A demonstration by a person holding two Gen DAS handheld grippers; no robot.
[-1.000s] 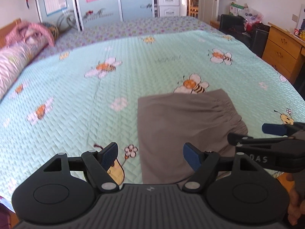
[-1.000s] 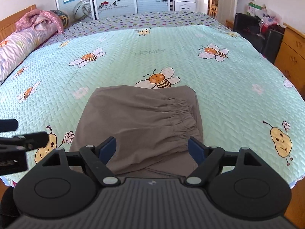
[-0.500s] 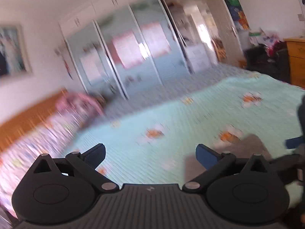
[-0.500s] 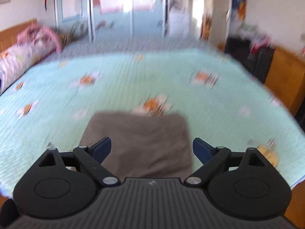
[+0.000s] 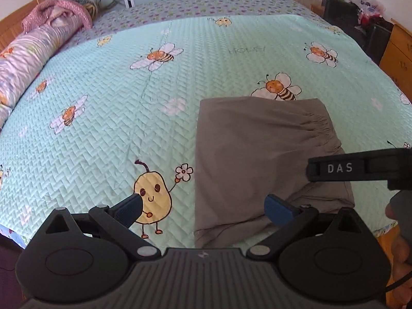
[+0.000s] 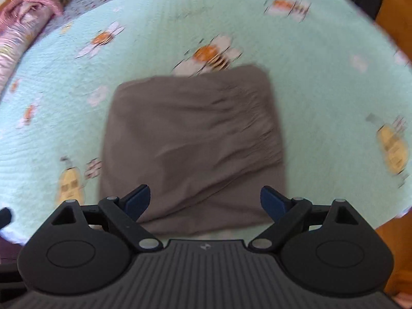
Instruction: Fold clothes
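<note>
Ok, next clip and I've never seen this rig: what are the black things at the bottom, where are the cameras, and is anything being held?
No robot here: a person carries a hand-held two-finger gripper in each hand, each with a fisheye camera looking along its fingers. The black shapes are each gripper's own body. The left gripper and right gripper both stand open, holding nothing; their jaws have just been opening. A folded grey-brown garment with an elastic waistband lies on the mint-green quilted bedspread with bee prints. The bar marked DAS in the left view belongs to the right gripper.
</note>
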